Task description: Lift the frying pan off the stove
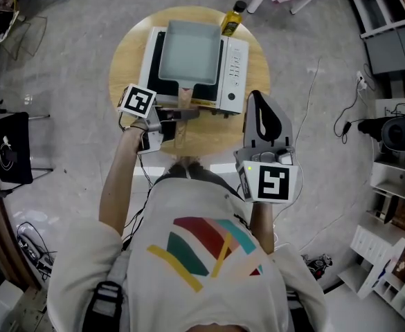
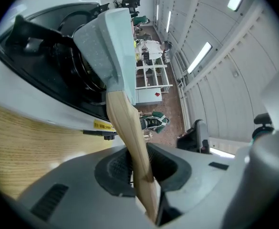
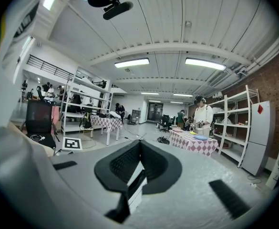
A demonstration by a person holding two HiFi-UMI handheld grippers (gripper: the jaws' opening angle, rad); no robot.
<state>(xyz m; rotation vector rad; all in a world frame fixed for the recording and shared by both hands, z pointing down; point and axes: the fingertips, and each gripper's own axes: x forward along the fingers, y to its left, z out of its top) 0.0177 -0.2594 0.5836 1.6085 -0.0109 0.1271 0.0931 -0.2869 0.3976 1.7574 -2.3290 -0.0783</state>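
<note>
A square, pale grey-blue pan [image 1: 188, 50] with matte walls lies over the glossy black top of a boxy white stove [image 1: 234, 75] on a round wood-grain table [image 1: 122, 75]. The left gripper [image 2: 141, 171] is clamped on the pan's flat, pale wooden handle [image 2: 125, 123]. The right gripper [image 3: 138, 168], off the table, is closed on nothing.

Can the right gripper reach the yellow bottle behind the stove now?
Probably yes: the right gripper is shut and empty, and the table right of the stove is bare up to the bottle.
</note>
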